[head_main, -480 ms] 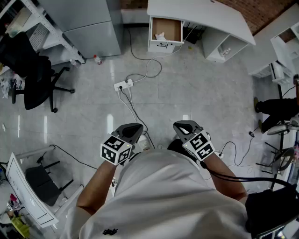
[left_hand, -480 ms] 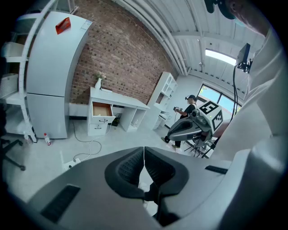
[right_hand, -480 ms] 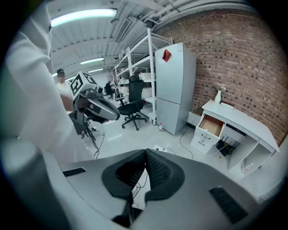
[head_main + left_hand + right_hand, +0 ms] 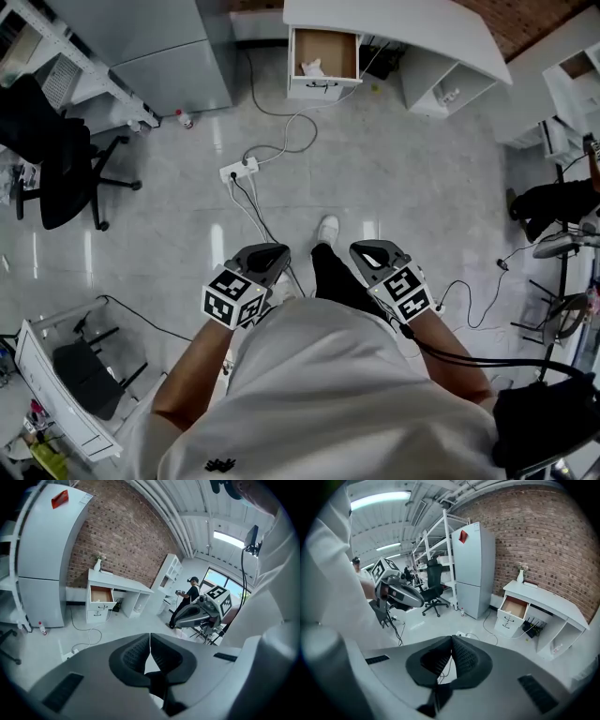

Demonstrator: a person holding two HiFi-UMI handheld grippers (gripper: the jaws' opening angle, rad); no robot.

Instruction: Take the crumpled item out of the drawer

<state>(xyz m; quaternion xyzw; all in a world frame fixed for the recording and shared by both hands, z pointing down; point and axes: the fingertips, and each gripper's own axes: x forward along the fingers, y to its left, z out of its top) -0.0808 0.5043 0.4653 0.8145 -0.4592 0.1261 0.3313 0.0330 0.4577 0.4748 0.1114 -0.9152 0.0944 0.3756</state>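
Pale tiled floor (image 4: 403, 178) fills most of the head view, with a white desk (image 4: 403, 23) standing against a brick wall (image 4: 117, 541) at the far side. The desk's upper drawer (image 4: 349, 54) is pulled open, and the crumpled item (image 4: 312, 67), a small white wad, lies inside at the front left corner. It is exposed from above, so it can be reached without further opening. The left gripper (image 4: 269, 255) and the right gripper (image 4: 369, 251) are carried close to the person's torso, well apart from the drawer. Each gripper view shows its ribbed pads pressed together with nothing between them, a compact posture that suits carrying rather than grasping. One shoe (image 4: 327, 228) is set ahead of the body, which suggests an approach toward the desk. A power strip (image 4: 235, 171) and its cable (image 4: 295, 131) lie on the floor between the person and the drawer and may call for a careful path. The task is judged to be at its start: neither gripper has yet reached the drawer, and the jaws must part before any grasp.
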